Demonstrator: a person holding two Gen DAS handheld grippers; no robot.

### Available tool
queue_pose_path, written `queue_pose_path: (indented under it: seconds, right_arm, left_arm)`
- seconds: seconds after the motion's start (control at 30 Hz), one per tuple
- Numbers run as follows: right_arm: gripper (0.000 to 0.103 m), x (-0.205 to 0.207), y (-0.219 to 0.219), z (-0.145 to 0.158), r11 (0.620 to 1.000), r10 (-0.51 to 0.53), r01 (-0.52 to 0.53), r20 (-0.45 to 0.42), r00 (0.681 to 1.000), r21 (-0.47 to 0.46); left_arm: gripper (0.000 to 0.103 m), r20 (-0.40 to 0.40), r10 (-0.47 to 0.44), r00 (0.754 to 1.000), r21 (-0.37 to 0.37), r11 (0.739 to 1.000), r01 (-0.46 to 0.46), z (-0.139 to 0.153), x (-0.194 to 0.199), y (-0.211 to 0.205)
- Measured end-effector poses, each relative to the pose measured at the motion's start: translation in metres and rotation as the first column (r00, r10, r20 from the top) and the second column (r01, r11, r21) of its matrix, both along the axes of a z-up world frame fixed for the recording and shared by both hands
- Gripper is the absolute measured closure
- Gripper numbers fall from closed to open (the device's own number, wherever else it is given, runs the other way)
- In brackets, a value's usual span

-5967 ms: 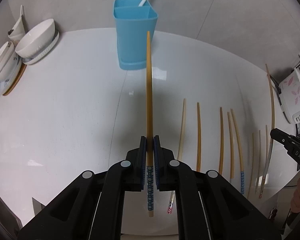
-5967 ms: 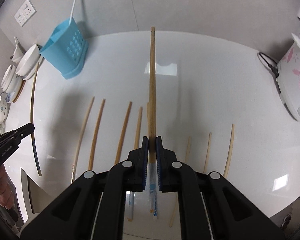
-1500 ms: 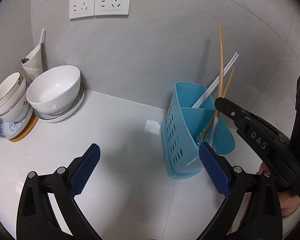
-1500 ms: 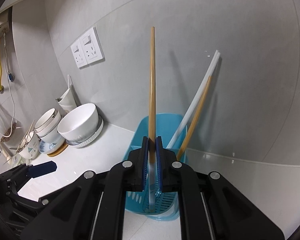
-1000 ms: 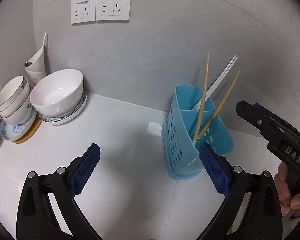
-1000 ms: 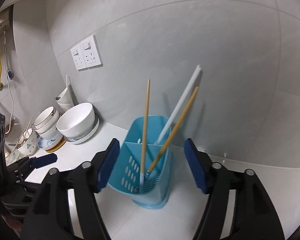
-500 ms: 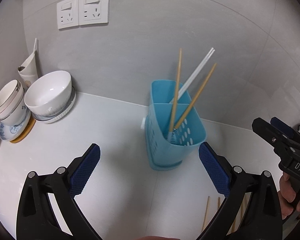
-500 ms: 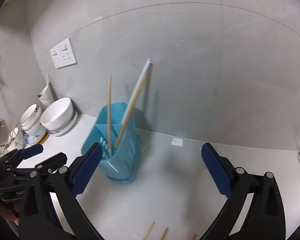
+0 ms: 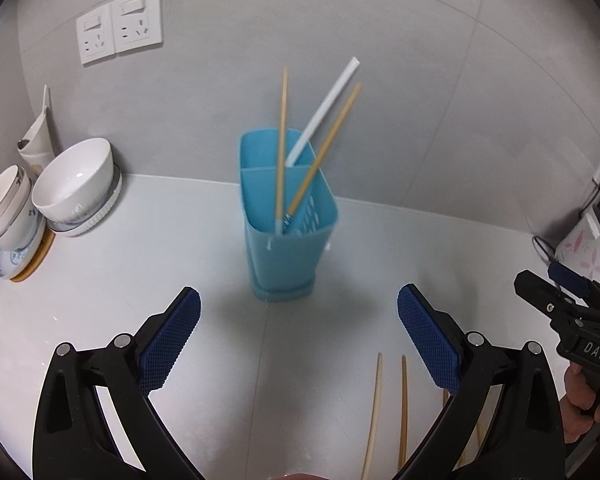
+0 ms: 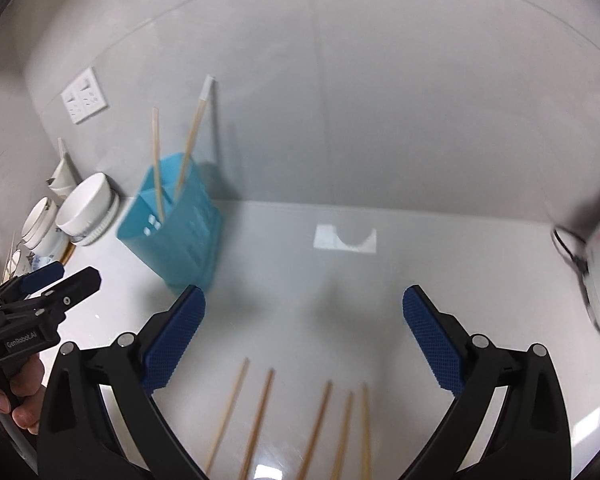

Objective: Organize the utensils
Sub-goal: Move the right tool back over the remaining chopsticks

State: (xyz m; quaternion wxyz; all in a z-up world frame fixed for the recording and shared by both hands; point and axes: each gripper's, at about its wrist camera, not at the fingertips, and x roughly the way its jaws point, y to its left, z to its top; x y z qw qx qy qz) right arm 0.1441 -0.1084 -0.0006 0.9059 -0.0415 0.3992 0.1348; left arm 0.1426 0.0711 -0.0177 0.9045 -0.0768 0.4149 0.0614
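From the left wrist view, the left gripper [image 9: 299,332] is seen with its jaws spread wide and nothing between the blue pads. Ahead of it a blue utensil holder [image 9: 286,216] stands upright on the white counter [image 9: 140,280], near the grey wall. Two wooden chopsticks [image 9: 281,136] and one white chopstick [image 9: 324,106] are stood in the holder, leaning toward the wall. More loose chopsticks [image 9: 374,416] are laid on the counter near the lower edge. A white bowl [image 9: 76,184] and stacked dishes are kept at the far left. The right gripper [image 9: 560,304] is seen at the right edge.

From the right wrist view, which is blurred, the right gripper [image 10: 304,320] is shown fully spread and empty. The holder [image 10: 176,220] is placed to the upper left, and five loose chopsticks [image 10: 260,416] are lined up on the counter just below the jaws. The left gripper [image 10: 60,280] is visible at the left edge.
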Motion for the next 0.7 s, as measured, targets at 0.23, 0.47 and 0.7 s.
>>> queue_pose_path:
  seconds: [0.23, 0.47, 0.7]
  right_arm:
    - [0.008, -0.026, -0.042, -0.019, 0.997, -0.072, 0.071, -0.046, 0.996, -0.040]
    - [0.008, -0.047, -0.066, -0.037, 0.991, -0.122, 0.116, -0.087, 0.989, -0.068]
    - [0.008, -0.066, -0.085, -0.060, 0.986, -0.154, 0.143, -0.148, 0.977, -0.083]
  left_arm:
    - [0.006, -0.064, -0.055, 0.996, 0.000, 0.998, 0.055, -0.020, -0.012, -0.025]
    - [0.006, -0.138, -0.092, 0.986, -0.032, 0.996, 0.088, -0.045, -0.028, -0.039]
    - [0.006, -0.205, -0.119, 0.971, -0.037, 0.993, 0.113, -0.073, -0.041, -0.050]
